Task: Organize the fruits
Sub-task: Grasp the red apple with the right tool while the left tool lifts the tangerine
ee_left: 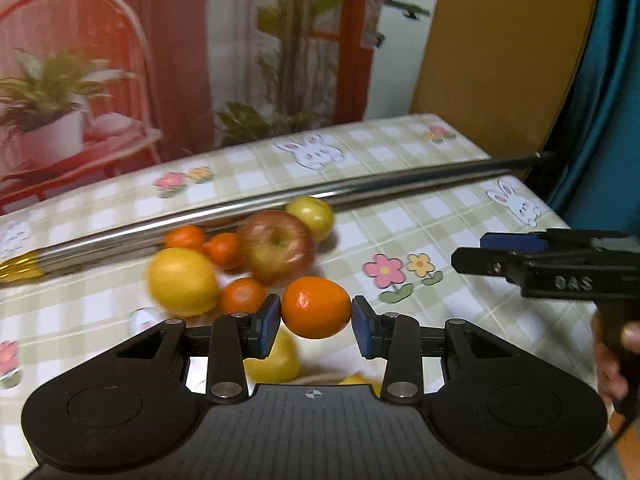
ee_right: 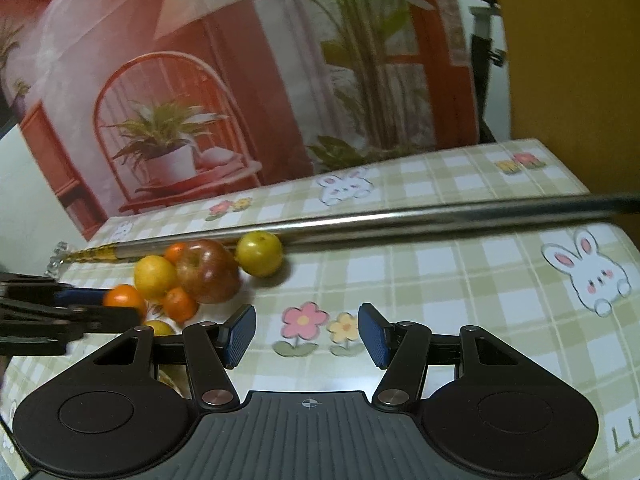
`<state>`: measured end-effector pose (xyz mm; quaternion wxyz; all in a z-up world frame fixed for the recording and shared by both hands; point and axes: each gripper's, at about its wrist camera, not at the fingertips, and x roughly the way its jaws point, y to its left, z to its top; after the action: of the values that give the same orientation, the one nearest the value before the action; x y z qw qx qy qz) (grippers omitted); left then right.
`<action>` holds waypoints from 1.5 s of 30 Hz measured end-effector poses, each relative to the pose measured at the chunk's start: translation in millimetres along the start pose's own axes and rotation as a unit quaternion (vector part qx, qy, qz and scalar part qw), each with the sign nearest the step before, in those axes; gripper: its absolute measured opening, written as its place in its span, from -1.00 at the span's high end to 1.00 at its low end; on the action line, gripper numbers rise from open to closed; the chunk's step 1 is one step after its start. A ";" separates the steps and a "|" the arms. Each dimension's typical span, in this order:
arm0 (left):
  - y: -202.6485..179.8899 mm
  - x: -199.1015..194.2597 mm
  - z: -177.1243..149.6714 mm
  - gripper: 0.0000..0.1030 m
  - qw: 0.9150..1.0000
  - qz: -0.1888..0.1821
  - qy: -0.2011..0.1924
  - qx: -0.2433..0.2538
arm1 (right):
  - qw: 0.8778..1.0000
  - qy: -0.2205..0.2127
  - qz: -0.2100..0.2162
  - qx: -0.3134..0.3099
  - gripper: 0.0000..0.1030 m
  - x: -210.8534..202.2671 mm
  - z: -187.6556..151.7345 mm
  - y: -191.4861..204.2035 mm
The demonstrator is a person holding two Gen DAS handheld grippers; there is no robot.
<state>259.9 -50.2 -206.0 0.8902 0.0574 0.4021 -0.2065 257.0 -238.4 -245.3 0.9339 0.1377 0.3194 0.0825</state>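
Observation:
In the left wrist view my left gripper (ee_left: 316, 320) is shut on a small orange mandarin (ee_left: 315, 306), held a little above the cloth. Behind it lies a fruit pile: a red apple (ee_left: 276, 245), a yellow lemon (ee_left: 182, 281), a yellow-green fruit (ee_left: 311, 217) and several small mandarins (ee_left: 242, 295). Another yellow fruit (ee_left: 276, 360) shows under the fingers. My right gripper (ee_right: 307, 334) is open over flower prints, nothing between its fingers; it also shows as the right gripper (ee_left: 552, 264) at the right edge. The right wrist view shows the apple (ee_right: 208, 272) and the held mandarin (ee_right: 124, 298).
A long metal rod (ee_left: 280, 200) with a gold end lies across the checked tablecloth (ee_left: 460, 240) just behind the fruit. A printed backdrop stands at the table's far edge. A hand (ee_left: 612, 360) grips the right tool. The table's right edge drops off near a blue curtain.

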 end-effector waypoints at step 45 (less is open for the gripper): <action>71.9 -90.0 -84.8 0.21 0.985 0.047 -0.052 -0.156 | 0.985 0.004 0.015 -0.174 -0.06 91.7 18.0 102.6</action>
<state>177.8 66.7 -200.9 0.9165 -0.0742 0.3796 -0.1020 333.1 -122.5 -252.4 0.9408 -0.0228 0.3020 0.1521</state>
